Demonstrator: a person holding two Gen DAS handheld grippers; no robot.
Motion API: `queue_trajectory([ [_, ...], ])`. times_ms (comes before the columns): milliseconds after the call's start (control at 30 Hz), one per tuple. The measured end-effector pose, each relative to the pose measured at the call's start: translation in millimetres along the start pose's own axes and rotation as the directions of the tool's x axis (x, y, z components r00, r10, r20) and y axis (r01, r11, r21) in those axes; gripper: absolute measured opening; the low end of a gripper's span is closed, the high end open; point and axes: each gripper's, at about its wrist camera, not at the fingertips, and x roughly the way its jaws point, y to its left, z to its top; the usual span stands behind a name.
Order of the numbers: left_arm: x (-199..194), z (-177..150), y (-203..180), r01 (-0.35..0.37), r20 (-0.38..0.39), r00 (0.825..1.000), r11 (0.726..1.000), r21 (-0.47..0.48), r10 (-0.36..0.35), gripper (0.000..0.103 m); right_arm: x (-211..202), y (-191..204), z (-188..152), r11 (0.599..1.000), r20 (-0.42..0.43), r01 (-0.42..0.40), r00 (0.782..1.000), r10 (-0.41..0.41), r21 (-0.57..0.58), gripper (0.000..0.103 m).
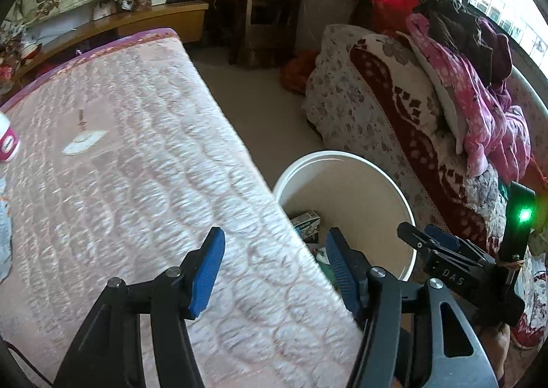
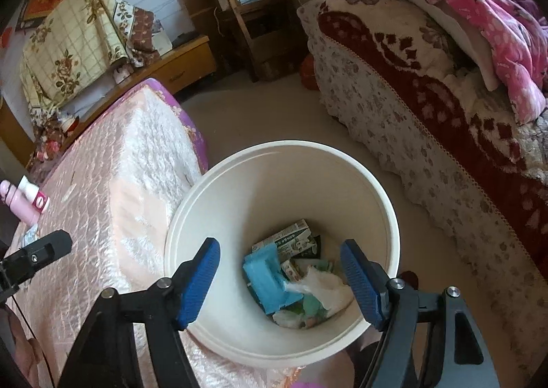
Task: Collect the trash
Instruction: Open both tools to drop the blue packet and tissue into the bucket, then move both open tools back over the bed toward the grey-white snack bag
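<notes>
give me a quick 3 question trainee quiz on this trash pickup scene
1. True or false: the right tongs hang open above the white bin.
2. What colour is the flat packet on top of the rubbish in the bin? A) blue B) red C) yellow
3. Where does the pink bottle lie?

Key: 1 true. 2 A. 3 On the quilted bed cover, beside the bin, not in it.

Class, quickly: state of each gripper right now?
Left gripper: open, empty, over the bed edge.
Right gripper: open, empty, above the bin.
</notes>
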Motion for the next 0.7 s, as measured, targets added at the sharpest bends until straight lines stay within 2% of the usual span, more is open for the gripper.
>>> queue_trajectory([
  [333, -45, -22, 47, -0.072, 0.067, 0.995, 0.996, -0.058, 0.076, 0.064, -28, 41, -12, 0.996, 0.013, -0.005, 1.000, 0.006, -0.085, 0.076],
  [700, -83, -51, 110, -0.159, 0.072, 0.983, 0.978, -0.133, 0.169, 0.064, -61, 119, -18, 0.976, 0.042, -0.080, 0.995, 0.091, -0.204, 0.076],
])
